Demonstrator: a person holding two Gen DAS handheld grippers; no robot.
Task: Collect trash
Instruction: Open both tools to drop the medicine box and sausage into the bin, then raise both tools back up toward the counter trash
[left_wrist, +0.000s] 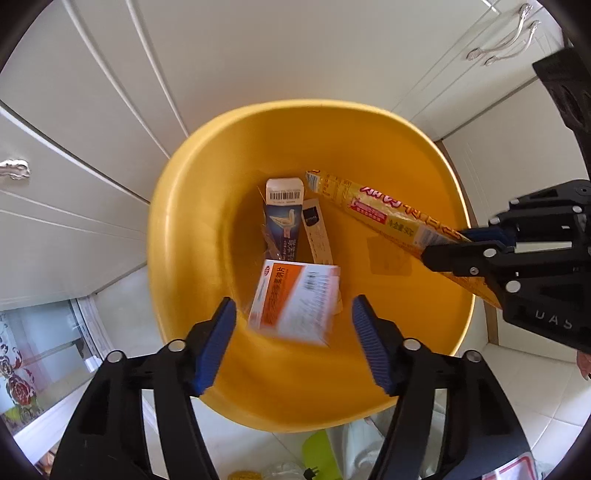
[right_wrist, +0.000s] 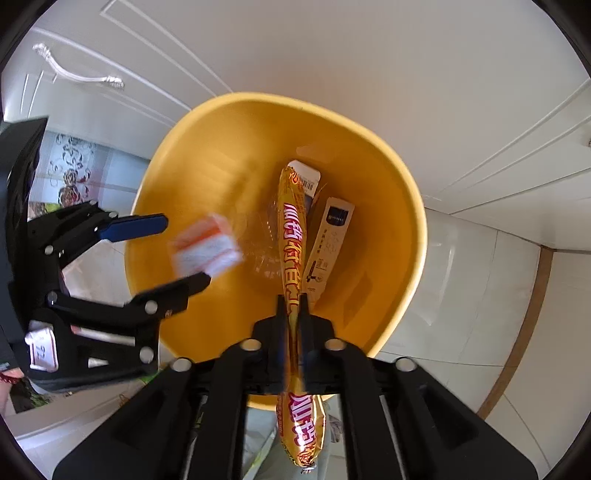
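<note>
A yellow bin (left_wrist: 192, 236) (right_wrist: 406, 236) stands on the floor below both grippers. My left gripper (left_wrist: 293, 339) (right_wrist: 183, 251) is open over its rim; an orange-and-white box (left_wrist: 295, 301) (right_wrist: 207, 251), blurred, is loose between its fingers and not touching them. My right gripper (right_wrist: 293, 314) (left_wrist: 443, 245) is shut on a long yellow sausage packet (right_wrist: 291, 236) (left_wrist: 384, 212) that slants into the bin. A blue box (left_wrist: 282, 221) and a narrow beige box (left_wrist: 316, 232) (right_wrist: 327, 247) lie on the bottom.
White cabinet doors (left_wrist: 258, 51) (right_wrist: 332, 48) with silver handles (left_wrist: 506, 40) (right_wrist: 77, 74) stand behind the bin. White floor tiles (right_wrist: 472, 295) lie to the right. Bags and green litter (left_wrist: 321, 454) lie on the floor near me.
</note>
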